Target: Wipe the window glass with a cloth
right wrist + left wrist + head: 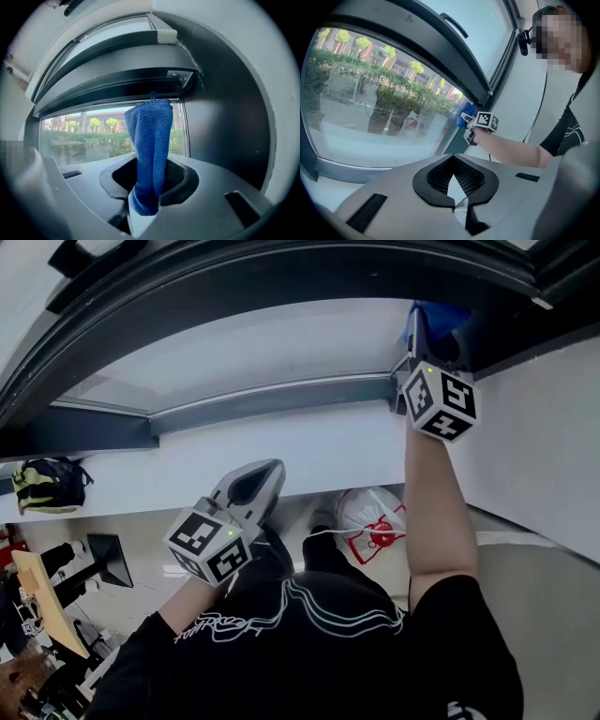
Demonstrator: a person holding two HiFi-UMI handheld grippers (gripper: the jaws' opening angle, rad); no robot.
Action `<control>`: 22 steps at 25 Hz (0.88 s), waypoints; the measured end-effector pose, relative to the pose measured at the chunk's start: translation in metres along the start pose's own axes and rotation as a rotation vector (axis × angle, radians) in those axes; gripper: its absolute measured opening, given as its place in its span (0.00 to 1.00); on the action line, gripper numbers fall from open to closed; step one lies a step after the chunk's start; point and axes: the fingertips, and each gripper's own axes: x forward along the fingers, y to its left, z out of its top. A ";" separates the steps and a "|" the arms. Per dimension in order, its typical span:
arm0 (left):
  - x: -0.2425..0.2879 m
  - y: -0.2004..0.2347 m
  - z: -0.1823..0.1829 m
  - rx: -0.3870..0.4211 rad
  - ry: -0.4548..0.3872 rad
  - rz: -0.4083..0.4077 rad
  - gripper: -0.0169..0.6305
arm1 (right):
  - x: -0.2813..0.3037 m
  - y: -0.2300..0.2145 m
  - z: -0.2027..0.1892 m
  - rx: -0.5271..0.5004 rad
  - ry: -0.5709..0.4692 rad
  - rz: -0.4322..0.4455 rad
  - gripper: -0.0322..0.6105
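Pinched between the closed jaws of the right gripper (pixel 146 208), the blue cloth (pixel 150 140) stands up at the right edge of the window glass (pixel 89 136), close against the dark frame (pixel 225 122); the left gripper (pixel 461 208) hangs low, closed on nothing. To my eye that floppy fold could buckle under a firm stroke and let bare jaw tips scrape the pane, or snag the frame and pull free.

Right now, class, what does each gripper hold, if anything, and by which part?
The right gripper clamps a blue microfibre cloth near one end; the left gripper holds nothing.
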 end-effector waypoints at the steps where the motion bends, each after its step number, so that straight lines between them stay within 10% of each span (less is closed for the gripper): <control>1: -0.003 0.004 0.000 -0.002 -0.003 0.004 0.03 | -0.003 0.003 0.001 -0.001 -0.005 -0.001 0.19; 10: -0.055 0.064 0.005 -0.054 -0.059 0.054 0.03 | -0.015 0.111 -0.006 -0.009 0.001 0.126 0.19; 22: -0.239 0.211 -0.011 -0.152 -0.174 0.295 0.03 | -0.031 0.466 -0.040 0.017 0.014 0.567 0.19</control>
